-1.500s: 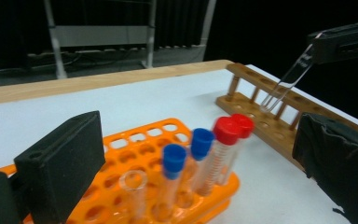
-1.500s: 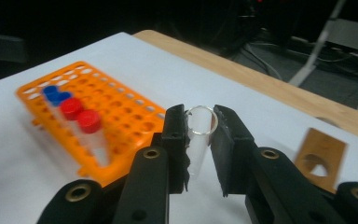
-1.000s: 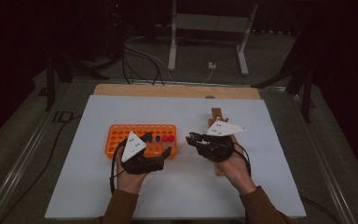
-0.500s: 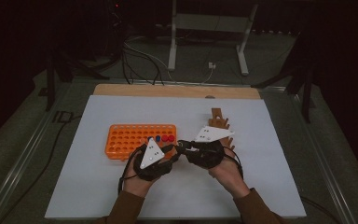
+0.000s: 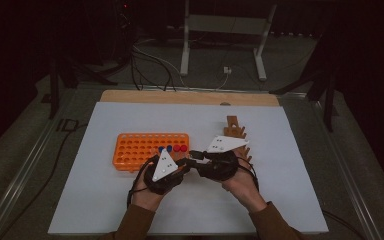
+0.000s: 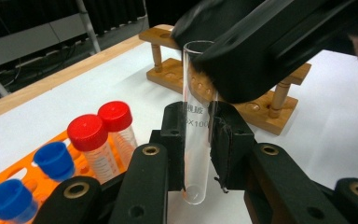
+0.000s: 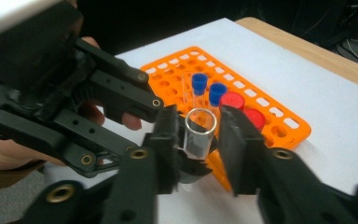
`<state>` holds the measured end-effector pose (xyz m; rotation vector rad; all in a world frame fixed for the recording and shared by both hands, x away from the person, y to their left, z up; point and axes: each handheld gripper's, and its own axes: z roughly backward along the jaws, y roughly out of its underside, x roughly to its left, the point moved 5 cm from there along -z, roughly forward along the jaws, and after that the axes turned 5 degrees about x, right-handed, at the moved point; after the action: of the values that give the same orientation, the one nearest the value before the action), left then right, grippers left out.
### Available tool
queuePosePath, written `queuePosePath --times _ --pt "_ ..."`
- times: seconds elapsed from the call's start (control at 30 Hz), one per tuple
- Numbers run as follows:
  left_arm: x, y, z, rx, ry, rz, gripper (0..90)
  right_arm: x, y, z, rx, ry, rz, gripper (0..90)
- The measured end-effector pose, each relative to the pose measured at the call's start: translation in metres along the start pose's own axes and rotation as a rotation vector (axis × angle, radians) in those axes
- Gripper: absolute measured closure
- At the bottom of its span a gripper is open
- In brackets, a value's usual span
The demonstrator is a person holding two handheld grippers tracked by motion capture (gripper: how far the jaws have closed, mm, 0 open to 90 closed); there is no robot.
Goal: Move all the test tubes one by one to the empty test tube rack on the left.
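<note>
Tube (image 6: 196, 135) stands upright above the worktop (image 5: 280, 200), just near of the orange rack (image 5: 135, 150), clamped in the left gripper (image 6: 196, 140). The right gripper (image 7: 200, 135) has just been opening, jaws astride the rim; pulling away crooked could knock or tilt the tube.

Glass tube (image 6: 196, 140) rim partly behind the right gripper (image 6: 270, 42), perhaps touching.

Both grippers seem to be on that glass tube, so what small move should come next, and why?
Probably draw the right gripper back. The left gripper is shut on the tube, and the right fingers have just been opening, gapped from its rim.
</note>
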<state>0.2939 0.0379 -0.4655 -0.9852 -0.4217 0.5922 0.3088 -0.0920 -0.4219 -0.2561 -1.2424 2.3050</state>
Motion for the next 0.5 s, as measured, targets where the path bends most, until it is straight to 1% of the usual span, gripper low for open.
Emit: queuePosePath --times 0.17,0.23,0.4,0.5 --pt "0.006 0.002 0.002 0.0 -0.011 0.021 76.6 -0.006 0.0 0.007 -0.034 0.007 -0.024 43.4" --pt "0.008 0.003 0.003 -0.004 -0.014 0.033 76.6 -0.009 0.001 0.009 -0.042 0.023 -0.034 35.0" --pt "0.013 0.003 0.008 -0.018 -0.02 0.053 76.6 -0.016 0.007 0.012 -0.047 0.087 -0.051 20.6" --pt "0.016 0.002 0.011 -0.029 -0.023 0.066 76.7 -0.022 0.012 0.015 -0.055 0.108 -0.074 15.3"
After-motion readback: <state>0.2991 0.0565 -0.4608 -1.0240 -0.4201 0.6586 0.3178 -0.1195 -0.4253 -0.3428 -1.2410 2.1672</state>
